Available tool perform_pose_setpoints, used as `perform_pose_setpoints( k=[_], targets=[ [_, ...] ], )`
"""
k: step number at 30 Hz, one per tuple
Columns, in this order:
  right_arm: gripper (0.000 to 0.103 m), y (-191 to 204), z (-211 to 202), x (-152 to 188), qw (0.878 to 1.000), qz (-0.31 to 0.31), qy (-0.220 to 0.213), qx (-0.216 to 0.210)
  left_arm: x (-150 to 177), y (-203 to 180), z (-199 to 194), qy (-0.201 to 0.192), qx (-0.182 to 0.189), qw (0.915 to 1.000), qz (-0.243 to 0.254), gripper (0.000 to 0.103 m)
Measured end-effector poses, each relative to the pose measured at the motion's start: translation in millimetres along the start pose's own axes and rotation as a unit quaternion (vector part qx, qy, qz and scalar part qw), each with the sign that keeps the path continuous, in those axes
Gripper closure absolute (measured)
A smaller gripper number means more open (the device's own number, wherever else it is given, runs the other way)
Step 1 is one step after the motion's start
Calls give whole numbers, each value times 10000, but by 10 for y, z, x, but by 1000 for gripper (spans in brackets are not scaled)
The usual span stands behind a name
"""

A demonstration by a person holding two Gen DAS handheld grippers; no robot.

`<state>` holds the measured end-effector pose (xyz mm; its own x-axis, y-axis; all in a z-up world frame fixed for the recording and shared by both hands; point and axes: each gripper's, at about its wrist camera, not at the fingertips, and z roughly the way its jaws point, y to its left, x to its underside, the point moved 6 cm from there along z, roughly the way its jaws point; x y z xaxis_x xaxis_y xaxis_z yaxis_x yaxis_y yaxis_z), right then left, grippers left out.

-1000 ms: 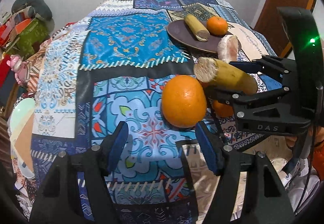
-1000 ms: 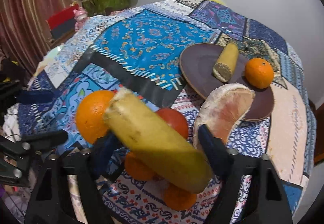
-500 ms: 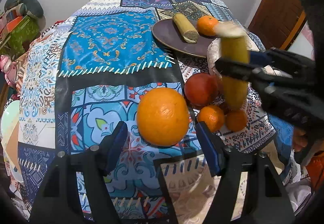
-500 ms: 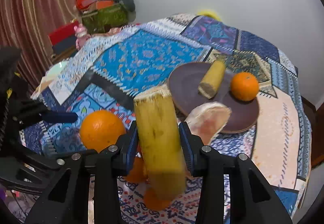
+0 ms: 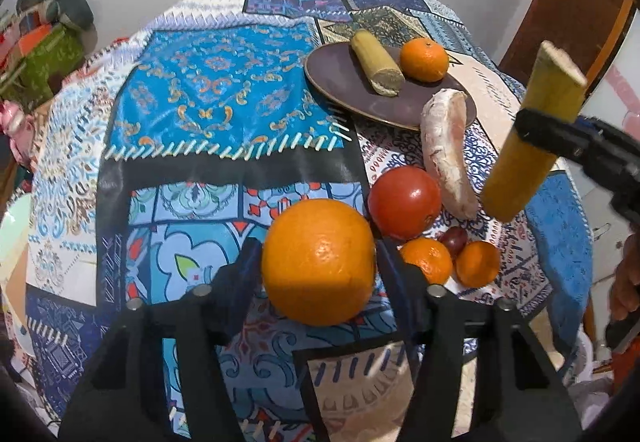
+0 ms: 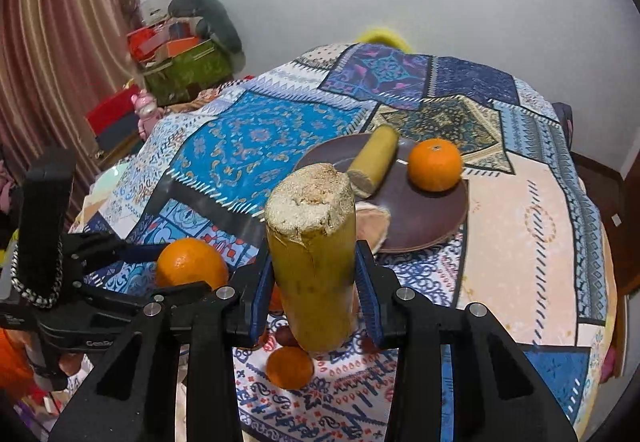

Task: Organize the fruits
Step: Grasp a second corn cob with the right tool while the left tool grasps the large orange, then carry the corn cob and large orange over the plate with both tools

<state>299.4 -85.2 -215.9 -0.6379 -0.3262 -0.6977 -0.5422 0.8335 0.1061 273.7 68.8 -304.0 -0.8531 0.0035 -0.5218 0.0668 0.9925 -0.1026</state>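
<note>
Cane stick [image 6: 312, 266], stiff and heavy, sits pinched mid-length in the right tongs [image 6: 316, 298]; left tongs [image 5: 318, 274], just closing, squeeze the round, slippery orange [image 5: 318, 262].

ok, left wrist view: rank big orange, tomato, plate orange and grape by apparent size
1. big orange, though it sits nearest the camera, between the left gripper's fingers, so part of that is closeness.
2. tomato.
3. plate orange, farther off, so its true size against the tomato is unsure.
4. grape, clearly smallest.
</note>
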Motion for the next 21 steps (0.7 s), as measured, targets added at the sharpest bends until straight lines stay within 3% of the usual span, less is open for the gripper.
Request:
perform_pose_setpoints(
  k=[11,21],
  targets=[
    [68,-206,-280,-32,9994,142,-255,186,-52,61,-83,-75,-296,9995,-88,47],
    [68,-419,-425,-135,9980,267,-450,352,-342,2,-417,-543,-445,9975,61,47]
  ],
)
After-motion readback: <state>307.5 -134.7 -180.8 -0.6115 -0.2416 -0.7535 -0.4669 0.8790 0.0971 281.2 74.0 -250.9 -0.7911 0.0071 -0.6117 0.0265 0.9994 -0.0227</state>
